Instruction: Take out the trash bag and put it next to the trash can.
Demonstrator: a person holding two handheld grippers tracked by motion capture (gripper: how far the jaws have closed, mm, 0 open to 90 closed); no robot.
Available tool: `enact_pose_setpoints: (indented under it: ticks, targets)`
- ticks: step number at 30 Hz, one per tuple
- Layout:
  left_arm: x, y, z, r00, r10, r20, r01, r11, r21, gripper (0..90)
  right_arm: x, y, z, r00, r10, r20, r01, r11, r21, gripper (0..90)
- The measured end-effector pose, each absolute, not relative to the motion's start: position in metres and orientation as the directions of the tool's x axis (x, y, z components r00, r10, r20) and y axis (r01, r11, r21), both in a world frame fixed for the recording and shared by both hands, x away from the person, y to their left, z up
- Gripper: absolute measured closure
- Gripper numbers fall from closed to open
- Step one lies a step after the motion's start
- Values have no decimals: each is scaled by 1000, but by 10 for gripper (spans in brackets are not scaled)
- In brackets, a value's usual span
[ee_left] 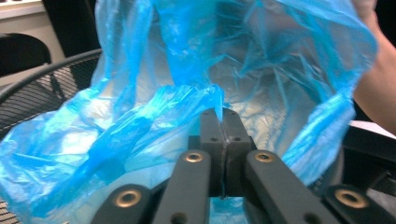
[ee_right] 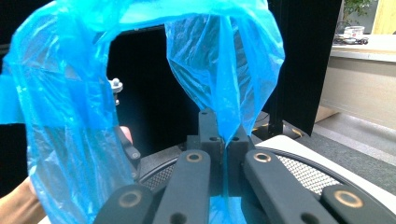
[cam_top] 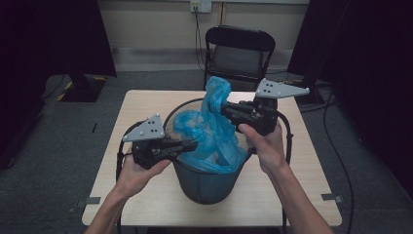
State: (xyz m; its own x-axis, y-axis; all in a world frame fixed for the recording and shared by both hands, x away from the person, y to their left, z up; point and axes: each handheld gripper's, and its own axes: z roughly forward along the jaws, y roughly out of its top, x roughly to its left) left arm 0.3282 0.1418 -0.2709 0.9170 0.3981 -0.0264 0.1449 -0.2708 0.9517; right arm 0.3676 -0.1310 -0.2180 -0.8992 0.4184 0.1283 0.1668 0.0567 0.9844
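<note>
Two grippers each pinch the same blue plastic bag (cam_top: pixel 210 127), which sits half inside the black mesh bin (cam_top: pixel 207 183) at the middle of the table (cam_top: pixel 311 161). The left gripper (cam_top: pixel 194 144) has its jaws pressed together on a bunched fold of film at about eight o'clock on the bin's rim. The right gripper (cam_top: pixel 225 111) is likewise clamped on the bag's edge at about one o'clock and held higher, so the film rises in a peak toward twelve.

The step in hand looks like opening the bag's mouth and seating it over the rim. To do it well, I would draw the two pinch points apart along the eight-to-one line until the mouth is taut, then lower each edge outside the rim, not inside. In the left gripper view the bag (ee_left: pixel 140 135) is caught as a thick twist, so the layers may be doubled; a pull that is too sharp could tear the thin film or tip the bin. In the right gripper view the film (ee_right: pixel 224 70) hangs as an open arch, a good sign.
</note>
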Motion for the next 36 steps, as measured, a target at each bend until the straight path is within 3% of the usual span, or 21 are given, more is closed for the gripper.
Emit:
enact_pose_setpoints:
  ticks: [3,7,11,16,20,21,24,25,27,30,36]
  targets:
    - [330,145,-259,913,405,-51,138,-188,972,900,367,-131,-217,-905,405,130,167,56,984,898]
    - [338,147,-236,906,415,-76,132,-108,985,900,365,-130,-217,-928,345,141,170,53,984,819]
    - [341,144,-222,904,417,-91,124,-52,991,900,365,-122,-218,-937,308,167,197,72,978,595]
    - [346,141,-215,908,401,-123,141,-15,990,900,367,-113,-222,-931,324,170,221,128,967,446]
    - [345,138,-209,925,355,-136,138,22,990,900,369,-107,-223,-925,349,150,215,156,964,458]
    - [344,137,-208,928,348,-133,134,20,991,900,370,-105,-224,-926,345,152,217,158,963,522]
    - [340,138,-205,923,369,-112,109,30,994,892,369,-103,-220,-941,313,133,188,154,970,849]
    - [339,141,-205,917,383,-109,99,45,994,795,367,-104,-217,-940,319,120,175,149,973,895]
    - [337,148,-205,900,423,-109,78,89,993,553,365,-106,-209,-939,327,104,155,133,979,900]
    - [338,156,-210,896,427,-124,79,121,990,318,362,-111,-193,-937,340,86,128,103,986,900]
    - [344,138,-219,909,400,-112,95,63,993,194,355,-112,-165,-940,334,73,92,44,995,900]
